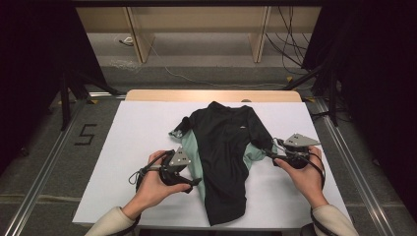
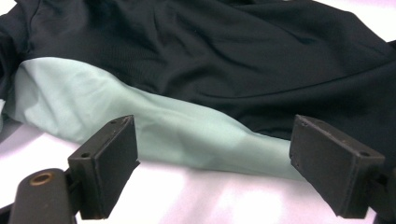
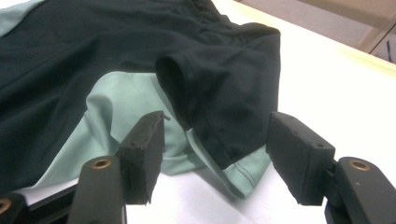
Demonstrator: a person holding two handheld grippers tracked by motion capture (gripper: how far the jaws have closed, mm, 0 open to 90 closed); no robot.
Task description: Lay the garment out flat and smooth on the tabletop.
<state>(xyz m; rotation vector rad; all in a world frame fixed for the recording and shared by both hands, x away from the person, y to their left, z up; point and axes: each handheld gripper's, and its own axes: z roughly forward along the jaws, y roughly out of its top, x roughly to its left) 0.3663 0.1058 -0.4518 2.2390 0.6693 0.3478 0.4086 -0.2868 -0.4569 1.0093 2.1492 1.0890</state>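
A black shirt (image 1: 223, 157) with pale green side panels lies partly folded lengthwise in the middle of a white worktop (image 1: 133, 142), collar towards the far edge. At the shirt's left edge sits the left hand-held gripper (image 1: 193, 182), jaws spread with nothing between them, just short of a green panel (image 2: 154, 126). At the shirt's right edge, the right hand-held gripper (image 1: 271, 153) stands spread on either side of a black sleeve (image 3: 219, 102), not pressing it.

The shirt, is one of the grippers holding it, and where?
No. Both the left gripper and the right gripper stand open beside the shirt, with nothing pinched: the left by its mint side panel, the right by a black sleeve.
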